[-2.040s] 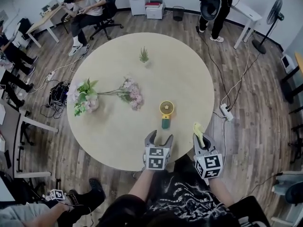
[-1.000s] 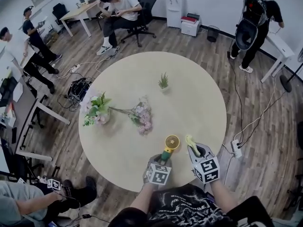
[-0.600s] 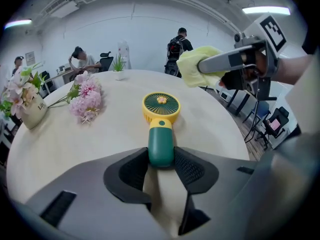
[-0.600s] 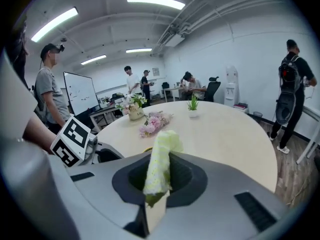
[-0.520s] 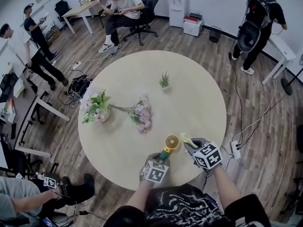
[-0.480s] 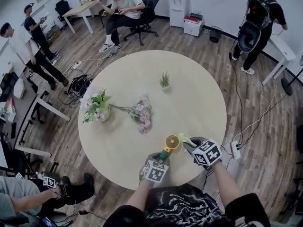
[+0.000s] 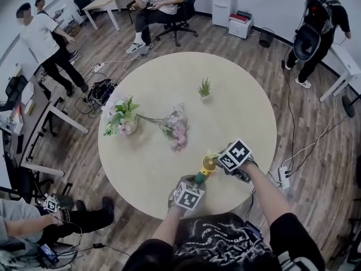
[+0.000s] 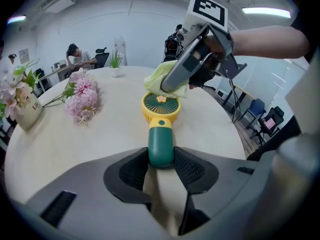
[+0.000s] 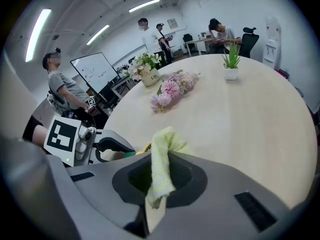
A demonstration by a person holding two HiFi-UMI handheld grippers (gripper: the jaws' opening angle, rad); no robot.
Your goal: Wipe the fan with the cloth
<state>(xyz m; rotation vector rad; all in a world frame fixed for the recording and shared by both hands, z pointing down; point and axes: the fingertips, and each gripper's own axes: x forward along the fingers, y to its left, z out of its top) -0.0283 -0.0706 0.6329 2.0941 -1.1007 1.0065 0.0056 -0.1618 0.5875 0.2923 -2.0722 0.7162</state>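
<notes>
Yellow fan (image 8: 161, 106), green handle (image 8: 160, 146), perhaps flower-centred

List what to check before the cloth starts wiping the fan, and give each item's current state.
1. Left gripper clamps the fan by its green handle: ok.
2. Right gripper pinches the cloth: ok.
3. Cloth is at the fan's top rim: ok. Actual contact: cannot tell.
4. Fan switched off: cannot tell.
5. Flowers lie apart from the fan on the table: ok.
</notes>
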